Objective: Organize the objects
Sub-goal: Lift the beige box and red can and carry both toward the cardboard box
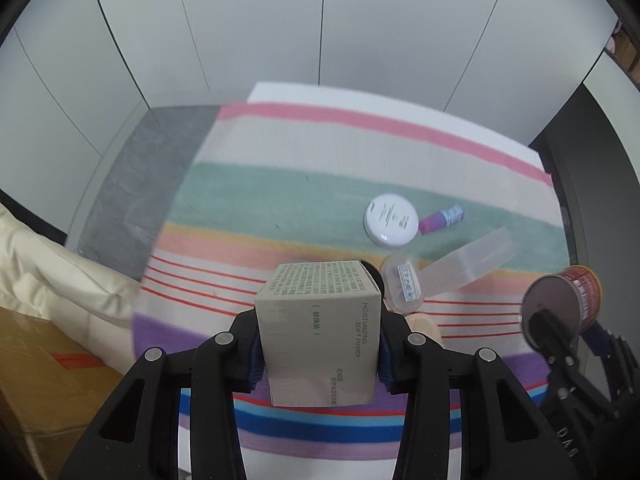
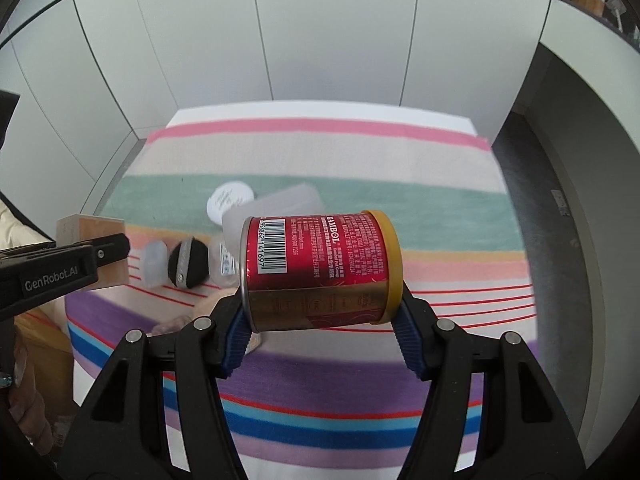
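My left gripper [image 1: 320, 354] is shut on a beige primer box [image 1: 318, 332] and holds it above the striped cloth [image 1: 280, 184]. My right gripper [image 2: 322, 326] is shut on a red can [image 2: 320, 266] with a yellow lid, held sideways above the cloth; the can also shows at the right of the left wrist view [image 1: 560, 308]. On the cloth lie a white round jar [image 1: 391, 220], a small purple bottle [image 1: 440, 219], a clear plastic container [image 1: 468, 270] and a black powder puff [image 2: 187, 262].
A cream cushion [image 1: 52, 264] and a cardboard box [image 1: 48, 380] lie left of the table. White wall panels [image 1: 280, 32] stand behind it. Dark floor [image 2: 540, 200] runs along the right side.
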`<state>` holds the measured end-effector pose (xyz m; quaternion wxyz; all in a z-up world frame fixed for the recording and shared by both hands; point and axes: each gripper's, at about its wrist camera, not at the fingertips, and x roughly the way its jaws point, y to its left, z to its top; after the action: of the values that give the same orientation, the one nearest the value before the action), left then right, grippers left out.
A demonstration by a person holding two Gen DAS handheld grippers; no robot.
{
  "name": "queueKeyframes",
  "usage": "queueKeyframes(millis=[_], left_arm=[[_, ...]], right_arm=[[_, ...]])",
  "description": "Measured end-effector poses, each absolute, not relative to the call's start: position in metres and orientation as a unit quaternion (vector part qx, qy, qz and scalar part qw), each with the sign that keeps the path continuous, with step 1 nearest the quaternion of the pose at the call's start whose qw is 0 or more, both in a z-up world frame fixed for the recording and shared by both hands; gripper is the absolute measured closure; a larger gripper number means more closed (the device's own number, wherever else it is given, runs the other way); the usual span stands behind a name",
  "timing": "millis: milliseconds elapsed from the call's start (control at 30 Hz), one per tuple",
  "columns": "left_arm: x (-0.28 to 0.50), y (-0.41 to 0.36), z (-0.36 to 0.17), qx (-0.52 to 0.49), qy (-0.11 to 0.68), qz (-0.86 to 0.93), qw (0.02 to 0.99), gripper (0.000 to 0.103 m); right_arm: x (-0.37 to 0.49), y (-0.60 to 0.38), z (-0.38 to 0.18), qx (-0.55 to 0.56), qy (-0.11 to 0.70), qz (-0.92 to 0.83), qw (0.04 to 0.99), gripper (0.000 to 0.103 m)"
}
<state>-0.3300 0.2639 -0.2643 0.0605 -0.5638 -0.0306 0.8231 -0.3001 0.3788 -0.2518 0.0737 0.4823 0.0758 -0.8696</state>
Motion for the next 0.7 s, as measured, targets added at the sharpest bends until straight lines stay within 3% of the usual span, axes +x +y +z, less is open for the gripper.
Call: queueKeyframes(millis=[700], left_arm=[[-0.286,0.261,-0.077,-0.474,0.013,0.876,0.089,0.059]], right_arm=[[-0.261,0.373,-0.051,0.406,0.087,-0.907,0.07,0.039]])
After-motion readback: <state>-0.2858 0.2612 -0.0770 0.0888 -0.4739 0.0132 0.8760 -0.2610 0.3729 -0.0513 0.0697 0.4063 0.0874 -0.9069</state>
